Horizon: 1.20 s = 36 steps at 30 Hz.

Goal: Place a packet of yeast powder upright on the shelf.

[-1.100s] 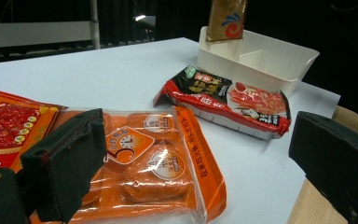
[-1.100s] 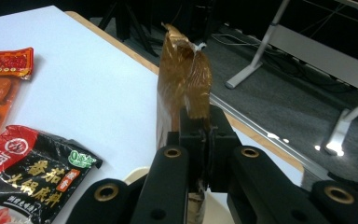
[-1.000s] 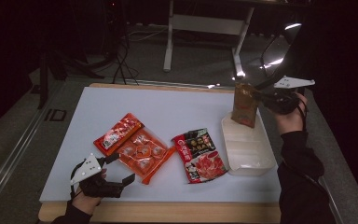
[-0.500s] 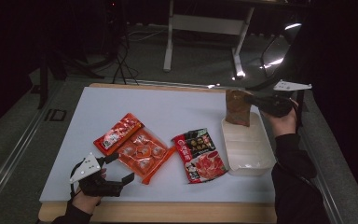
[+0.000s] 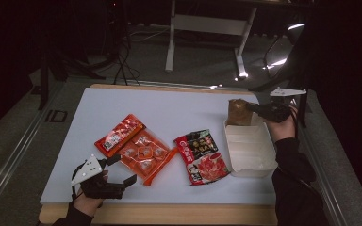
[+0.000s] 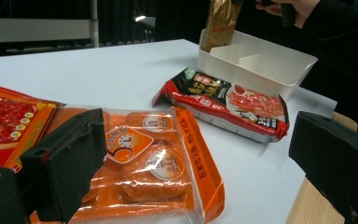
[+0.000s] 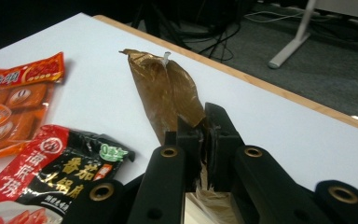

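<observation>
Brown pouch [image 5: 239, 112] seemingly inside tray [image 5: 250, 153] far edge

A white table top [image 5: 179, 110] with a light wooden edge carries four things. Toward its left lies a red flat sachet [image 5: 119, 134], and overlapping its right side an orange clear-fronted pack of round portions [image 5: 145, 157] (both set at a slant to the table's edge). Just right of these, apart from them, lies a red-and-black soup-base pouch [image 5: 201, 156], flat, printed side up. Beside that pouch's right edge stands a white plastic divided tray [image 5: 250, 151], near the table's right border, its long side running front to back.
</observation>
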### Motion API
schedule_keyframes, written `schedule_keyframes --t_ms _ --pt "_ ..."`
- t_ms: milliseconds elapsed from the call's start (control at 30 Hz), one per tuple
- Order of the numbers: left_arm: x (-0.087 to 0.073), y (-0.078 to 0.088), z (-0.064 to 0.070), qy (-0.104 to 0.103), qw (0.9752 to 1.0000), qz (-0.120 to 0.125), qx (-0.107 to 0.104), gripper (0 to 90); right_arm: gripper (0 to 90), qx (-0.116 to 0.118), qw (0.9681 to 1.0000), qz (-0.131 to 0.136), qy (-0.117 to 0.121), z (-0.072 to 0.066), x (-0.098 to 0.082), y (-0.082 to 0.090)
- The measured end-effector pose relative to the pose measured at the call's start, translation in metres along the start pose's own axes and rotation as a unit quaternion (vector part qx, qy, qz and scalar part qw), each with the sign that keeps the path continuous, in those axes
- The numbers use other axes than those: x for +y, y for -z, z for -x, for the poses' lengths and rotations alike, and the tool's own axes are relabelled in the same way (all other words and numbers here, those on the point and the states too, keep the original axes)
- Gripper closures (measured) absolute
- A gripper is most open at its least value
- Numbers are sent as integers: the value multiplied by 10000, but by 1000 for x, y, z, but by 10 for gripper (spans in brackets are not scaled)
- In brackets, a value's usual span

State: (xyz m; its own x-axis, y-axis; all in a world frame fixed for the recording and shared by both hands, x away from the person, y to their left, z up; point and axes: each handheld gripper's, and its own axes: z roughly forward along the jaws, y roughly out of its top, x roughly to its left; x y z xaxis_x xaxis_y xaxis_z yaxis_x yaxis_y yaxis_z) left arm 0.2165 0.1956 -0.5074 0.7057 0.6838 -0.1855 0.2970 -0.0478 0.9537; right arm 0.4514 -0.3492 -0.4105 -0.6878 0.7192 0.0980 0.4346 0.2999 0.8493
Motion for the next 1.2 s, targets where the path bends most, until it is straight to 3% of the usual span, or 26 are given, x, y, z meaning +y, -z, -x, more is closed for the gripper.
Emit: schedule_keyframes --t_ms 200,233,467,733,833,1033,1200 --pt "1 -1 0 5 10000 -24 -39 46 831 -238 9996 -65 -131 6 -4 5" --pt "1 -1 0 -18 10000 -53 -32 46 799 -349 9992 -65 -191 7 -5 8" --pt "2 -4 2 -28 10000 -84 5 46 614 -486 9985 136 -193 0 -2 21" --pt "3 -6 2 317 9983 -479 -62 46 481 -535 9978 371 -81 -21 9 41" --pt "5 -7 2 296 9982 -513 -22 46 435 -606 9972 443 45 -33 11 48" --pt "8 -8 1 346 9980 -530 17 46 356 -630 9957 677 78 -57 9 65" --pt "14 -9 2 306 9977 -603 8 47 179 -619 9934 961 -5 -78 6 77"
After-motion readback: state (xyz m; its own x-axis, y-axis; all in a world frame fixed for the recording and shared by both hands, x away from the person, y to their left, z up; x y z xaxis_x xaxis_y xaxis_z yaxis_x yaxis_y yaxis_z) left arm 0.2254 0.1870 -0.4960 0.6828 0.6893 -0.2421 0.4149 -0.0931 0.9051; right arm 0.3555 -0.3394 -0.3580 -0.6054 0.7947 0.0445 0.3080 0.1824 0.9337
